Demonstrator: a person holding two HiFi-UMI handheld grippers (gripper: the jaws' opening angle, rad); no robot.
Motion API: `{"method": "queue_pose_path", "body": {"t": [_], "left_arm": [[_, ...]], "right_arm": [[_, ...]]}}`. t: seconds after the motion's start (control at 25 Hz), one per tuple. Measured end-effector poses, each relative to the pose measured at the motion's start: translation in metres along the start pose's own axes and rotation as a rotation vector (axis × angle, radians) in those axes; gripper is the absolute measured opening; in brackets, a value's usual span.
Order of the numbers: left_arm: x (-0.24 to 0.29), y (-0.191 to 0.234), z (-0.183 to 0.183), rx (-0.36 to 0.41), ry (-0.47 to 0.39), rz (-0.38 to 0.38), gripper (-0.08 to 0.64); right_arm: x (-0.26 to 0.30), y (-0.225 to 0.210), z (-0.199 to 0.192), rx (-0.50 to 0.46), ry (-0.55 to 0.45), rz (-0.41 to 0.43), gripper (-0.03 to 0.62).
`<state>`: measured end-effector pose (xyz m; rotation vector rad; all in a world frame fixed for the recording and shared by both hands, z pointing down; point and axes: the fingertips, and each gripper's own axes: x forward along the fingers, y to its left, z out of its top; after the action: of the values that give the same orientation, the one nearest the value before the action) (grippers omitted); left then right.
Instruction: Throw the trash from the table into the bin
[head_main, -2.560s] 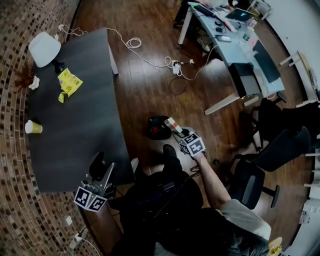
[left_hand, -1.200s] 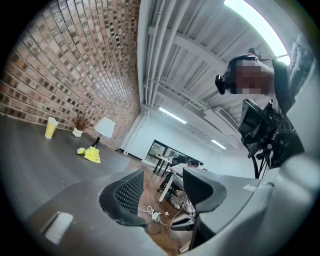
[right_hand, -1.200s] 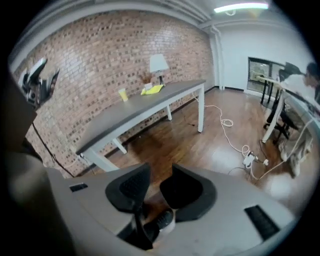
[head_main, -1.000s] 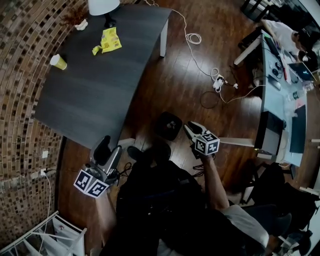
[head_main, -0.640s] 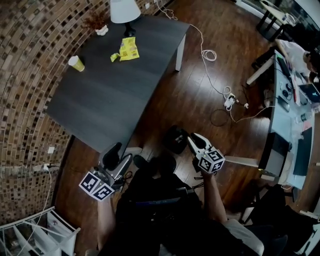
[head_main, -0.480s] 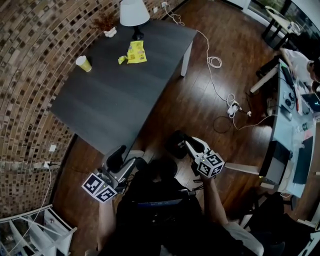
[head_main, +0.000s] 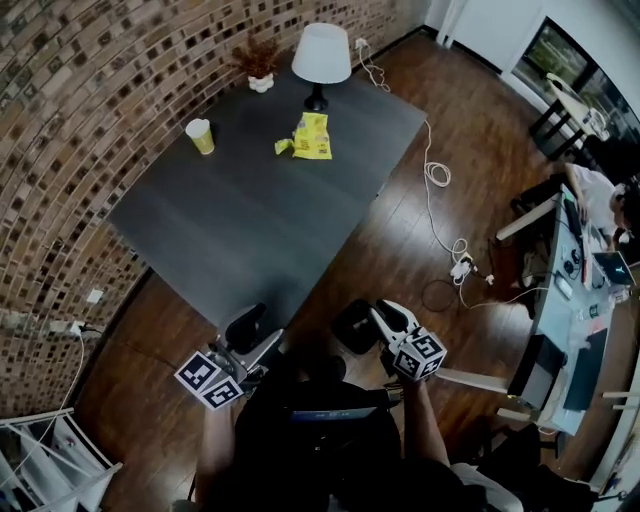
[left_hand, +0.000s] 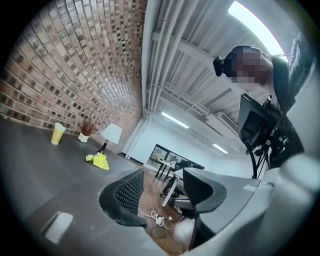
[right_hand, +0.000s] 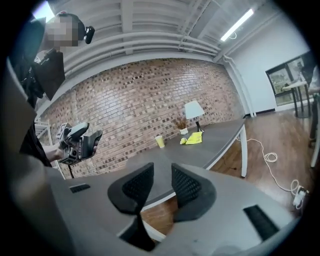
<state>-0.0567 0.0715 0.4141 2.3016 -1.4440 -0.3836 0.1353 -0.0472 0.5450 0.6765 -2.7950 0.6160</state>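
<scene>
A yellow wrapper (head_main: 312, 137) and a yellow paper cup (head_main: 200, 135) lie on the dark table (head_main: 230, 230), far from both grippers. The same wrapper (right_hand: 192, 138) and cup (right_hand: 160, 141) show in the right gripper view, and in the left gripper view the wrapper (left_hand: 100, 160) and cup (left_hand: 58, 133) again. The black bin (head_main: 352, 325) stands on the floor beside the table's near corner. My left gripper (head_main: 258, 330) (left_hand: 160, 175) is open and empty at that corner. My right gripper (head_main: 388, 312) (right_hand: 161, 167) hangs by the bin, jaws slightly apart, nothing between them.
A white lamp (head_main: 320, 55) and a small potted plant (head_main: 260, 65) stand at the table's far end by the brick wall. Cables and a power strip (head_main: 462, 268) lie on the wood floor to the right. A desk (head_main: 560, 300) with a seated person is further right.
The small packet that the right gripper held over the bin 2.6 s ago is gone from its jaws. The view has swung toward the table, and both grippers now point at it.
</scene>
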Motion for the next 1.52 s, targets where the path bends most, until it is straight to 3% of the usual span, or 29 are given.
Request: {"method": "queue_pose_path", "body": {"t": [0.16,0.56,0.8,1.04,1.28,1.52], "left_arm": [[-0.023,0.046,0.019,-0.038,-0.048,0.003,0.238],[-0.073,0.129,0.053,-0.074,-0.119,0.021,0.238],[-0.09,0.159,0.057,-0.115,-0.144,0.031,0.238],[-0.083,0.176,0.073,-0.15,-0.204,0.055,0.239],[-0.059,0.196,0.068,-0.082,-0.107,0.159,0.232],[-0.019,0.201,0.064,-0.083,-0.04,0.259,0.228]], "right_arm": [[0.049,0.018,0.019,-0.037,0.023,-0.02,0.109],[0.153,0.07,0.058,-0.099,0.049,0.019,0.109],[0.178,0.085,0.055,-0.118,0.096,0.019,0.109],[0.191,0.067,0.049,-0.091,0.136,0.021,0.109],[0.242,0.047,0.048,-0.05,0.155,0.104,0.109],[0.297,-0.008,0.065,-0.055,0.179,0.157,0.109]]}}
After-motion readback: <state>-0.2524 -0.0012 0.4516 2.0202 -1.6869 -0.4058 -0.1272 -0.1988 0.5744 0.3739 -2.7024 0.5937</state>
